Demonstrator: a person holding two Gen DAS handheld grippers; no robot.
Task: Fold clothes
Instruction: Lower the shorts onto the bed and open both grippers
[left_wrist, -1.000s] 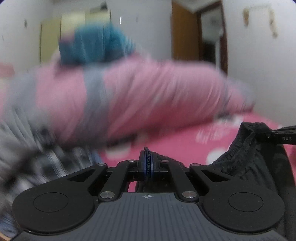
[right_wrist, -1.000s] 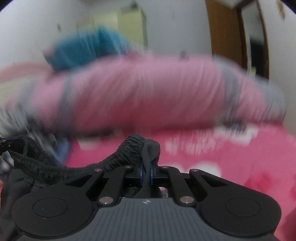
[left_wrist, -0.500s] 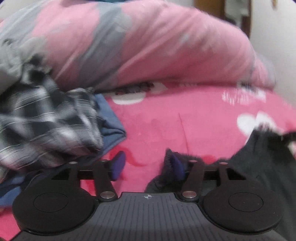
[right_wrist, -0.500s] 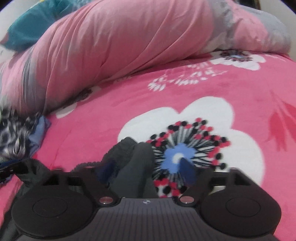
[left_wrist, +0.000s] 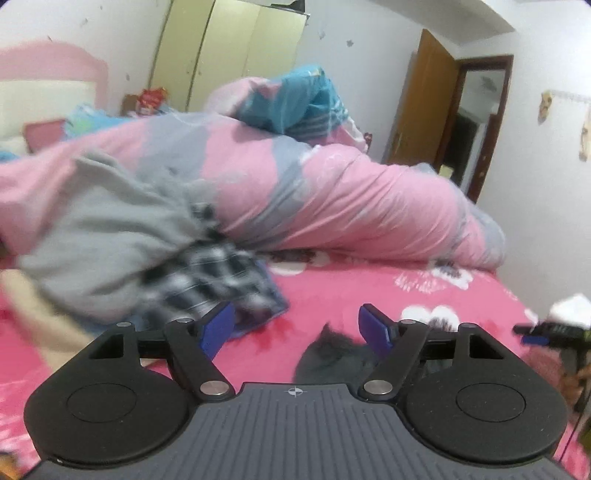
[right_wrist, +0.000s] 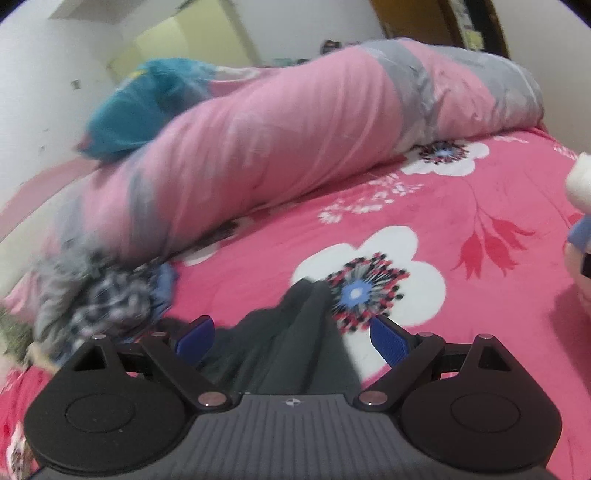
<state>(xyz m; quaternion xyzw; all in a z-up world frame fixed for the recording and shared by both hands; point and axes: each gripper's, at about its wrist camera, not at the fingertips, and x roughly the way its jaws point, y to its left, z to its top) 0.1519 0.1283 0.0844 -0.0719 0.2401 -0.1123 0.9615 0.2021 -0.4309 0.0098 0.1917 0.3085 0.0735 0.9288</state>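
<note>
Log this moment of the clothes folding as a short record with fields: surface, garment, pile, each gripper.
surface: pink floral bedspread
garment: dark grey garment lying on the bedspread, released
pile: grey and plaid clothes heaped against the pink duvet
left gripper: jaws just opened, empty
right gripper: jaws just opened, above the garment, not gripping

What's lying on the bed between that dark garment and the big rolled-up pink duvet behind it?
Nothing but bare bedspread. In the right wrist view, its white flower print fills the stretch between the dark garment and the pink duvet.
</note>
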